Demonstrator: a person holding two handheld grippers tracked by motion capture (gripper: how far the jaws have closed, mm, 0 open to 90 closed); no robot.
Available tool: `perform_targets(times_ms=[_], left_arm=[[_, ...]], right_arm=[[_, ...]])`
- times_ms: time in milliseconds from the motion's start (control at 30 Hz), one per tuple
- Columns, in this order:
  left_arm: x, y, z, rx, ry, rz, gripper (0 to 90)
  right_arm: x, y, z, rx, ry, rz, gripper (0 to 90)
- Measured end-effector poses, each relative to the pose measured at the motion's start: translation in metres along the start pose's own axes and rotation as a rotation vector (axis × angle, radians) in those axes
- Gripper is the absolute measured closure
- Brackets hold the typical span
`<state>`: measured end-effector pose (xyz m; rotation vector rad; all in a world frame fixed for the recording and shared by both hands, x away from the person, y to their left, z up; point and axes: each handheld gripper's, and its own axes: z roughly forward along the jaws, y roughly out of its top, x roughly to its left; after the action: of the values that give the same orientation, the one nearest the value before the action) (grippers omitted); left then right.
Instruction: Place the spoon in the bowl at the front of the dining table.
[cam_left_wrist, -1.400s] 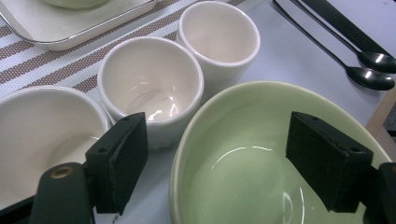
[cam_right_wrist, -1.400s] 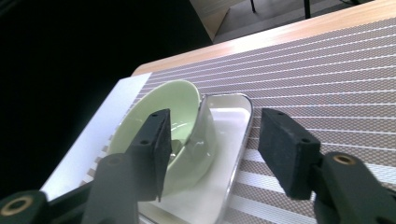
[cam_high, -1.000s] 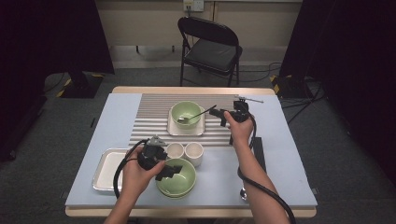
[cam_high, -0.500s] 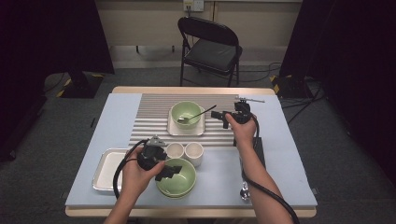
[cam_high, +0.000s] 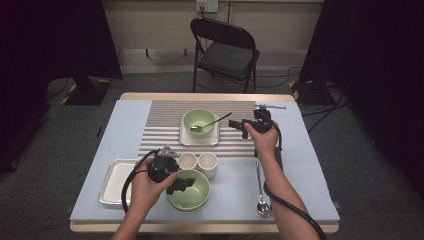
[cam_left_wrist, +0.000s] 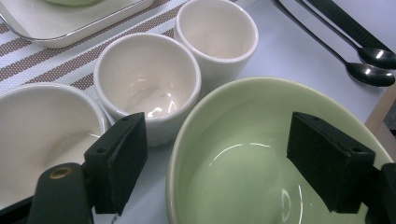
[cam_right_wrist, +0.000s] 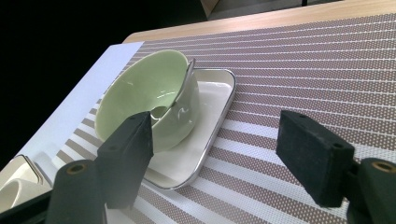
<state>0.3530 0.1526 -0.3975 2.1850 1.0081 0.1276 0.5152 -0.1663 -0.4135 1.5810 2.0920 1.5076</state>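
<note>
A green bowl (cam_high: 199, 121) (cam_right_wrist: 149, 98) stands on a small white tray (cam_high: 199, 138) (cam_right_wrist: 205, 140) on the striped mat, with a spoon (cam_high: 219, 120) (cam_right_wrist: 184, 84) resting in it, handle toward the right. My right gripper (cam_high: 237, 125) (cam_right_wrist: 215, 158) hovers just right of that handle; its jaws have just been opening and nothing is between them. Another green bowl (cam_high: 189, 192) (cam_left_wrist: 243, 154) sits near the front edge. My left gripper (cam_high: 181, 182) (cam_left_wrist: 219, 163) is open astride its left rim, one jaw inside and one outside.
Two white cups (cam_high: 187, 161) (cam_high: 207, 163) (cam_left_wrist: 147, 86) (cam_left_wrist: 217, 35) stand just behind the near bowl. A metal tray (cam_high: 111, 181) lies at the front left. Spoons (cam_high: 261, 192) (cam_left_wrist: 369, 70) lie at the front right. A folding chair (cam_high: 225, 52) stands beyond the table.
The right gripper has drawn back slightly to the right, away from the spoon handle. The left hand and the near bowl have not moved.
</note>
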Motion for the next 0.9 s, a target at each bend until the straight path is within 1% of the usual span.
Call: perform_targets(times_ms=[133, 267, 333, 467, 600, 633, 700, 733, 800, 900], left_arm=[[0.001, 0.000, 0.001, -0.003, -0.001, 0.001, 20.1], [0.001, -0.001, 0.001, -0.014, -0.001, -0.010, 20.1], [0.001, -0.001, 0.001, -0.013, -0.001, -0.010, 20.0], [0.001, -0.001, 0.000, -0.007, -0.002, -0.001, 20.2], [0.001, -0.001, 0.000, -0.007, -0.001, -0.002, 20.2], [0.001, -0.001, 0.001, -0.013, -0.003, -0.008, 20.2], [0.002, -0.001, 0.000, -0.001, 0.002, 0.001, 20.2], [0.002, -0.001, 0.001, -0.006, 0.000, -0.009, 20.2], [0.002, -0.001, 0.001, -0.005, 0.002, -0.011, 20.3], [0.003, -0.001, 0.001, -0.004, 0.000, -0.005, 20.3]], right_arm=[[0.000, 0.000, -0.002, 0.004, 0.001, -0.006, 25.8], [0.001, -0.001, -0.004, 0.003, 0.004, -0.011, 24.7], [0.001, 0.000, -0.005, 0.000, -0.007, -0.019, 24.8], [0.002, 0.000, -0.008, 0.001, -0.003, -0.030, 24.0], [0.001, 0.000, -0.011, 0.004, -0.014, -0.027, 24.0], [0.000, 0.000, -0.012, 0.006, -0.015, -0.022, 24.0], [-0.002, -0.001, -0.014, 0.010, -0.023, -0.024, 24.0], [-0.002, -0.001, -0.015, 0.008, -0.024, -0.025, 24.0], [-0.004, -0.001, -0.018, 0.011, -0.034, -0.023, 24.1], [-0.006, -0.001, -0.021, 0.010, -0.037, -0.024, 24.1]])
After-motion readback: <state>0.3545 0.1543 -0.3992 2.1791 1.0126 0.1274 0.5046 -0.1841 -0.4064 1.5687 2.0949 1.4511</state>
